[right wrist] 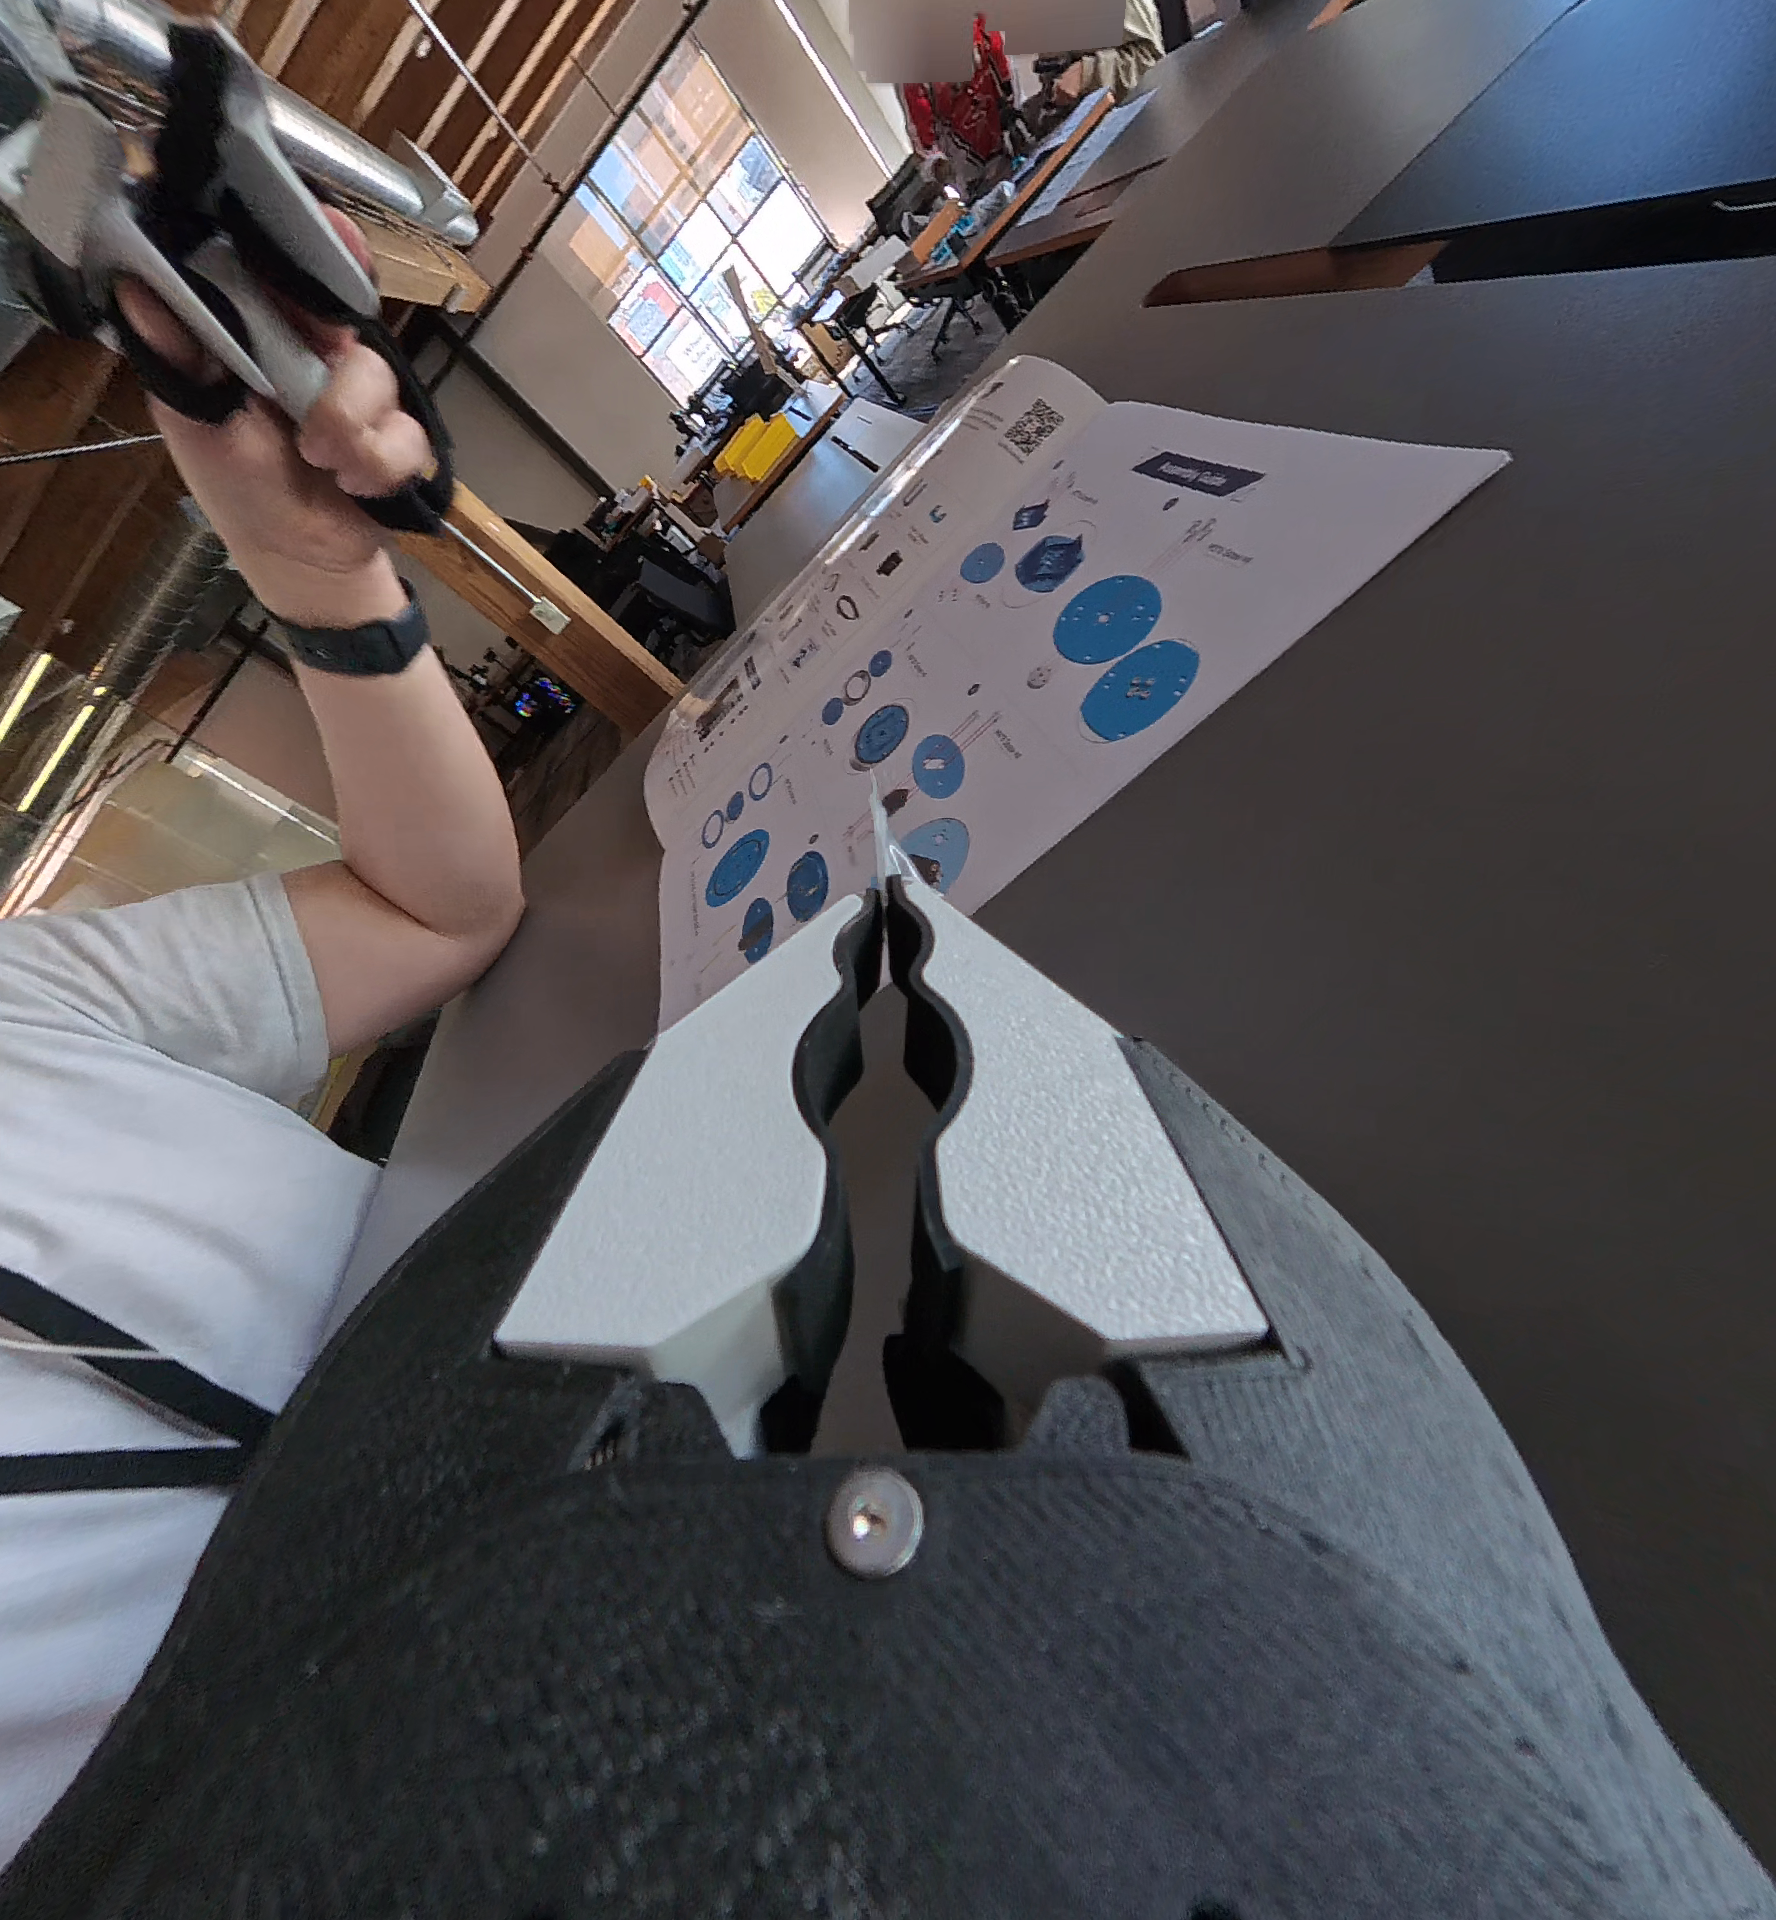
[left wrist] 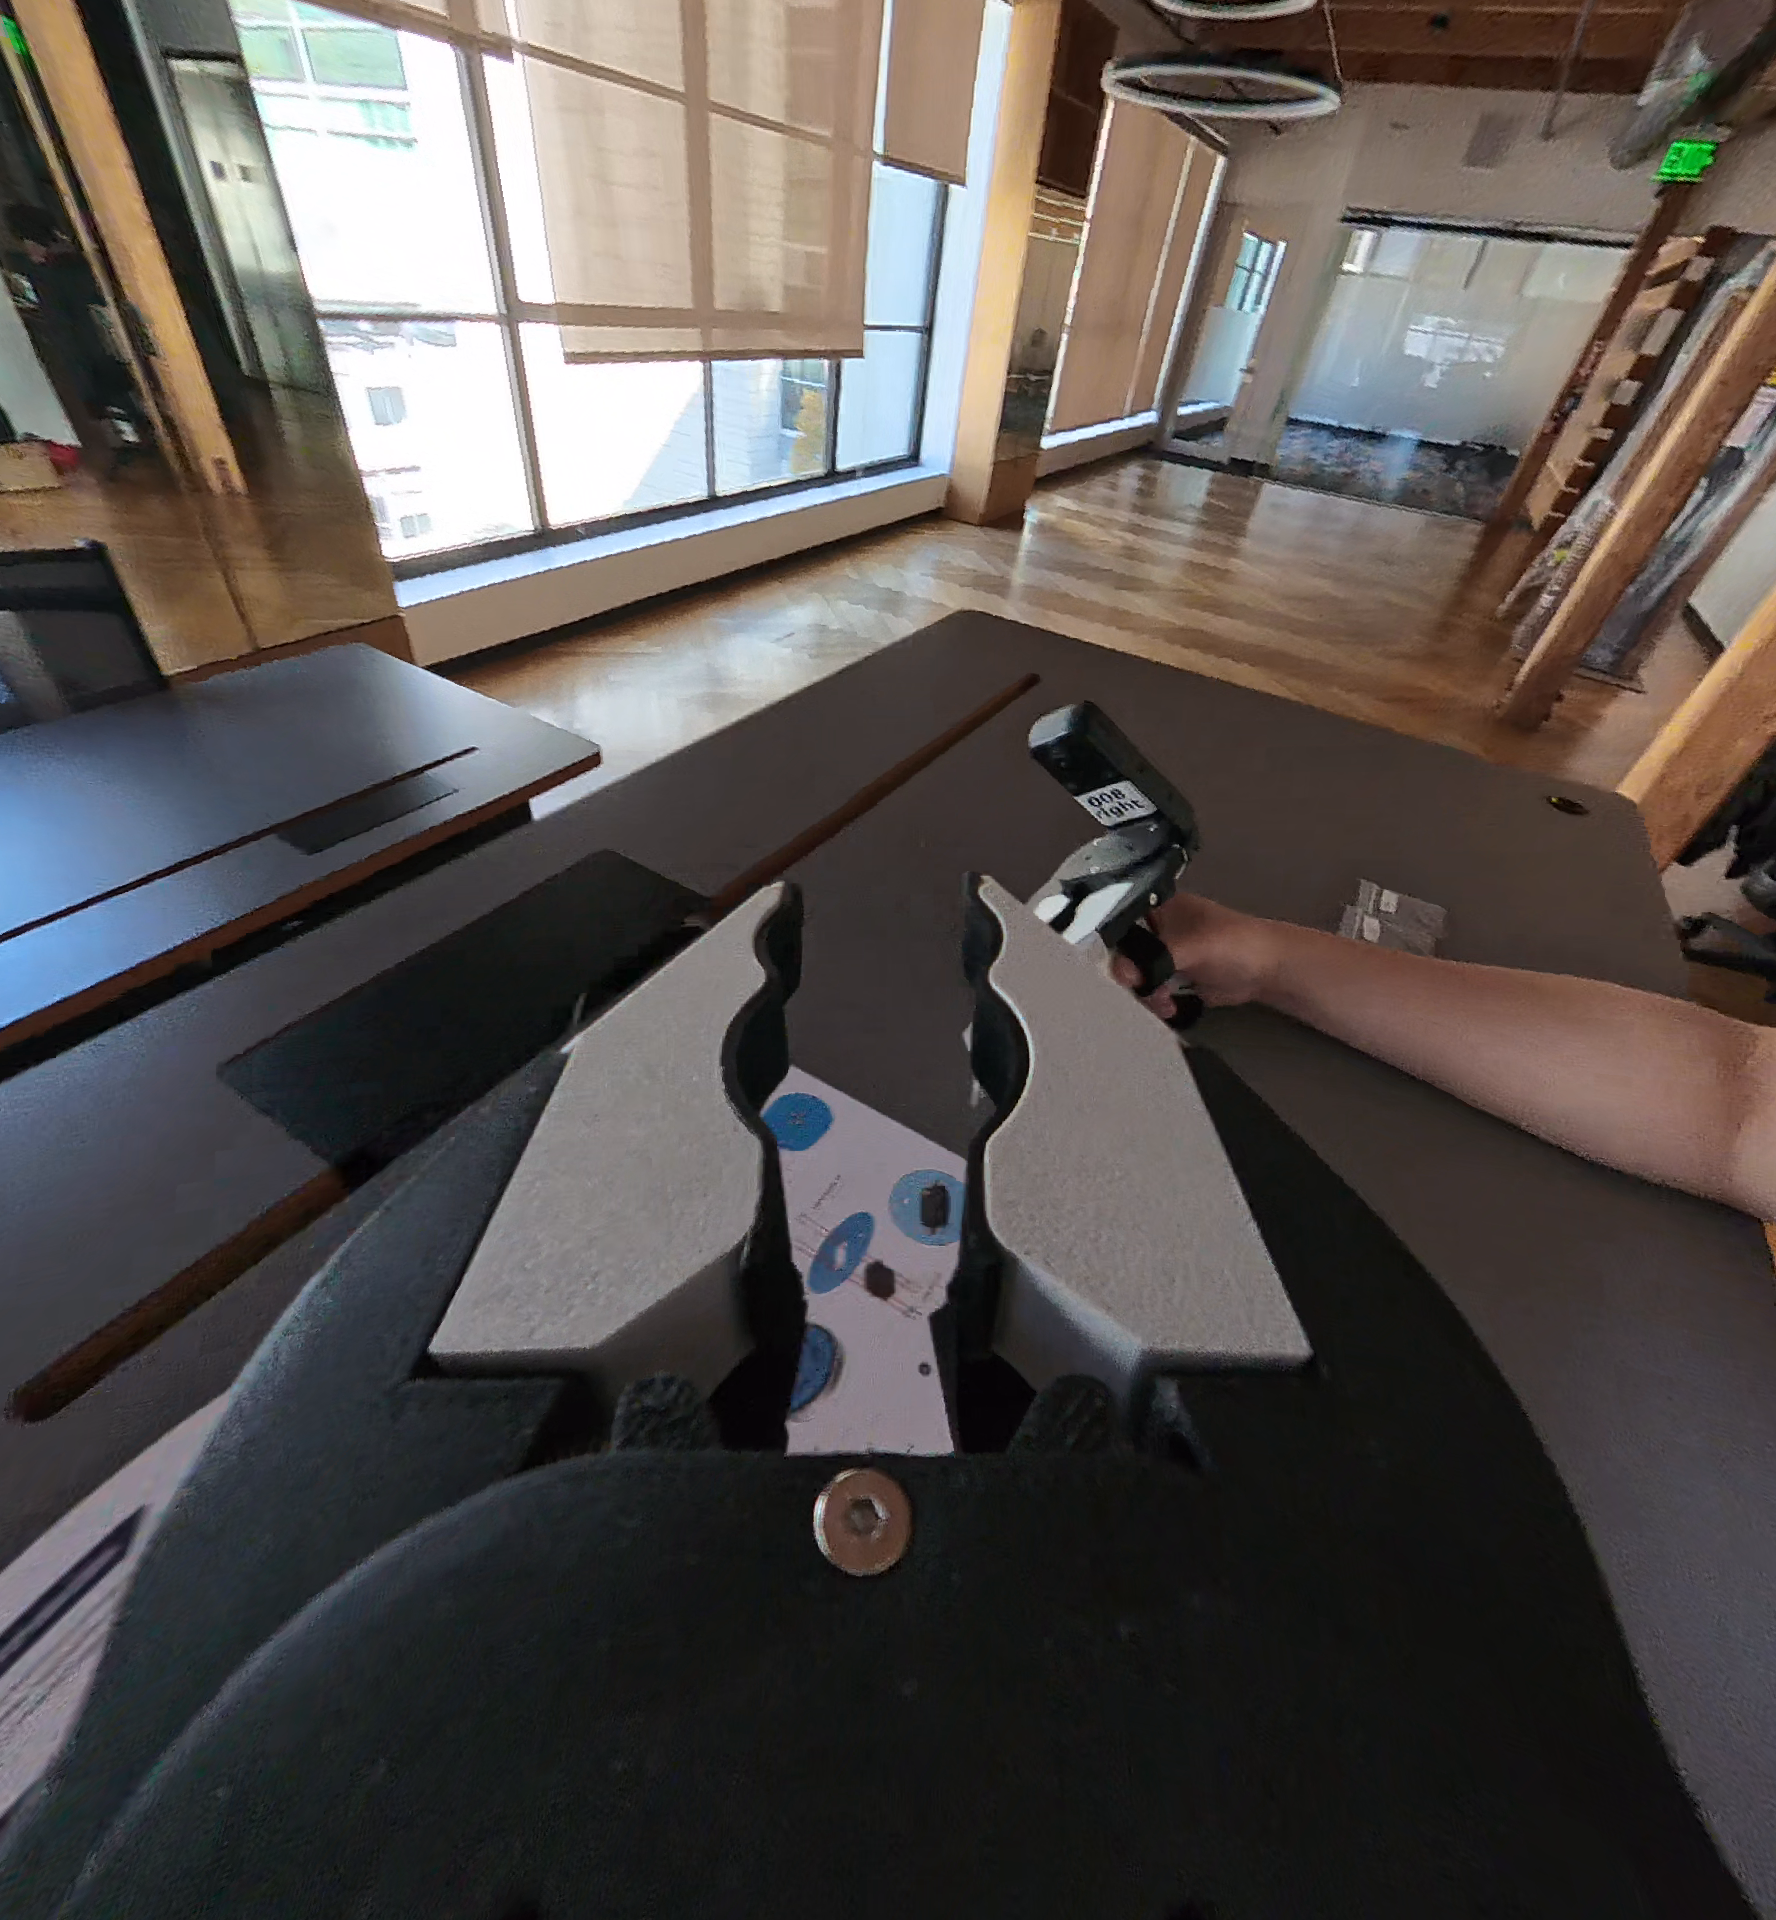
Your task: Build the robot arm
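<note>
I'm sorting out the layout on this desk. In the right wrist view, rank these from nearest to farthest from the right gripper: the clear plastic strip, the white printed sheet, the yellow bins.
1. Clear plastic strip: pinched at the right gripper's tips.
2. White printed sheet: flat on the dark desk, just ahead.
3. Yellow bins: far back, near the windows.

Both grippers (left wrist: 879, 914) (right wrist: 882, 902): grey wavy-edged fingers w/ black pads, black textured body, silver hex screw (left wrist: 861, 1521); person: white tee (right wrist: 115, 1164), dark wristband (right wrist: 359, 639).

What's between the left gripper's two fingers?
Nothing gripped: in the left wrist view, the open left gripper frames a white sheet with blue circles on the table.
</note>
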Tool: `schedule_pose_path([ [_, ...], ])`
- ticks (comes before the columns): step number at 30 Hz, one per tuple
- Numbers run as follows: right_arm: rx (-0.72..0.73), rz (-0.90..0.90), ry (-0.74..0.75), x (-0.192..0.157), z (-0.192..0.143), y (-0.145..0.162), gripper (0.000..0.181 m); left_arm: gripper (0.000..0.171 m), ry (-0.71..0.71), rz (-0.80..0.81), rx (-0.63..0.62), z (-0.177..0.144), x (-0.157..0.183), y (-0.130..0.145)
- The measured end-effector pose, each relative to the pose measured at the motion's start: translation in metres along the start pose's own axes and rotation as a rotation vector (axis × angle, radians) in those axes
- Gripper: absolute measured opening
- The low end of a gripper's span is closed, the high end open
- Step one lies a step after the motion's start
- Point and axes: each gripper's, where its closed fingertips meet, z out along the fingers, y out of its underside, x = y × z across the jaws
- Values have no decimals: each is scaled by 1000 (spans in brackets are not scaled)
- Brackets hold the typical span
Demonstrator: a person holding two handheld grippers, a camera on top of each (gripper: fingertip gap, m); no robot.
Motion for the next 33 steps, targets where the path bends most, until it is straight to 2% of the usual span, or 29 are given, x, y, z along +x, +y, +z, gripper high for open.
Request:
schedule_pose_path([
  [4, 50, -18, -69, -11, -5, -6, 0, 29, 99, 42, -95, 63, 24, 45],
  [7, 47, -11, -114, -16, -5, -6, 0, 29, 273, -23, -141, 104, 47, 69],
  [9, 26, -1, -128, -17, -3, -4, 0, 31, 330, -59, -156, 127, 50, 82],
  [11, 5, -6, -146, -19, -1, -1, 0, 33, 363, -59, -240, 141, 49, 107],
  [14, -2, -9, -161, -22, 1, 0, 0, 31, 417, -110, -270, 146, 56, 129],
  [18, -21, -8, -175, -24, 2, 3, 0, 33, 390, -60, -428, 149, 55, 170],
  [21, -52, -5, -179, -25, 4, 7, 0, 24, 393, -85, -456, 154, 60, 181],
  [23, -77, 6, -174, -24, 6, 10, 0, 1, 445, -111, -466, 152, 68, 184],
  [29, -160, 20, -143, -18, 8, 21, 3, 0, 433, -169, -511, 154, 65, 196],
  [33, -146, 17, -107, -11, 6, 17, 2, 0, 411, -201, -506, 156, 60, 195],
])
